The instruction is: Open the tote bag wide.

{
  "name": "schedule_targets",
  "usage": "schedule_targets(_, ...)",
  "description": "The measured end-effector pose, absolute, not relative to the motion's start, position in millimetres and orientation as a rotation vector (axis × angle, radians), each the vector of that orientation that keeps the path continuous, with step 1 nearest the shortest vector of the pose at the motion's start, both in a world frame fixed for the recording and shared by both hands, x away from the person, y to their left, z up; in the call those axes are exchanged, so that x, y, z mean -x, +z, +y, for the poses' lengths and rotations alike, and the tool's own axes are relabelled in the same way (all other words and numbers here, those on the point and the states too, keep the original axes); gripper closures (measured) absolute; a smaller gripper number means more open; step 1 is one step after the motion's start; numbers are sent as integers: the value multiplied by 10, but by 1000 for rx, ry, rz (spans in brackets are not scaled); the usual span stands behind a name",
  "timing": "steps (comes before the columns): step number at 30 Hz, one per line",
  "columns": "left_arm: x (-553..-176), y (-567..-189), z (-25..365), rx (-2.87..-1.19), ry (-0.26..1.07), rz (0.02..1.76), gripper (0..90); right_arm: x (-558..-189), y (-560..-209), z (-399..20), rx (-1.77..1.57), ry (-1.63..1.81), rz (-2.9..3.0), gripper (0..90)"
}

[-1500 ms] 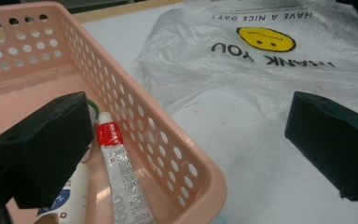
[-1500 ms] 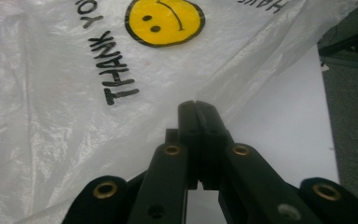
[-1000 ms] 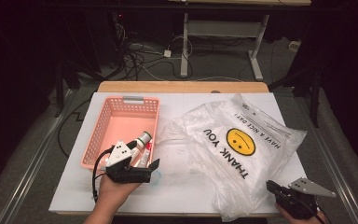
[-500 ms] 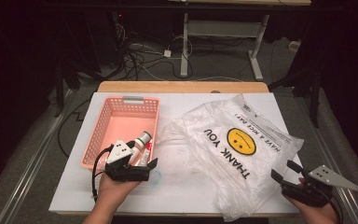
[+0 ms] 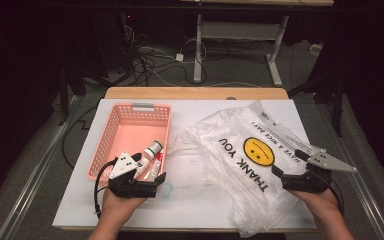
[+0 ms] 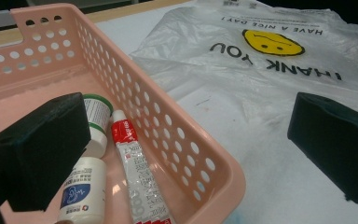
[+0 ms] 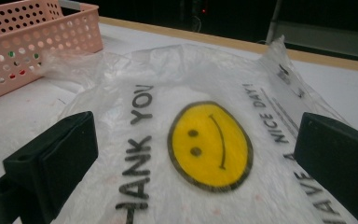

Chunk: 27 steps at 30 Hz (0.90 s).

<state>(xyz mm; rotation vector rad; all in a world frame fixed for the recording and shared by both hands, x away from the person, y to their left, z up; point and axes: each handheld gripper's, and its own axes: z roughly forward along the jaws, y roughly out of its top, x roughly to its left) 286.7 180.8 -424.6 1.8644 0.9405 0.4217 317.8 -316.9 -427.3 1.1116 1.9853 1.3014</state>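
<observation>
Presently the right gripper (image 5: 296, 173) is held at the right edge of the plastic bag (image 5: 252, 165), its jaws having just been opening; they now stand wide apart with nothing pressed between them. In the right gripper view the bag's yellow smiley (image 7: 210, 145) and the "THANK YOU" print are seen lying flat on the table between and beyond the two jaws, the film below them and untouched.

The left gripper (image 5: 152, 182) is held at the near end of the pink basket (image 5: 111, 134), likewise spread open and gripping nothing. In the left gripper view one jaw is seen over the basket's inside and the other over the white table (image 6: 261, 177), so the basket's wall is straddled. Below the inner jaw lie a white bottle (image 6: 83, 189), a green-capped jar (image 6: 96, 122) and a red-capped tube (image 6: 137, 172), close together on the basket floor.

The step in hand is judged to be a release of the bag, with packing of the basket's items probably to follow. Next, one item would have to be closed upon by the left gripper, and the bag's mouth, nearest the basket, found and lifted.
</observation>
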Motion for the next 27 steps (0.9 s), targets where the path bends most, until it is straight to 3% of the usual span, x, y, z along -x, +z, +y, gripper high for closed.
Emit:
schedule_targets(21, -2840, -4265, 1839, -1851, 428, 959, 0, -3528, -4321, -2435, -974, 1330, 2127, 1)
schedule_targets(27, -2829, -4259, 1827, -1850, 448, 956, 0, -3540, -4421, -2291, -964, 1313, 2231, 89)
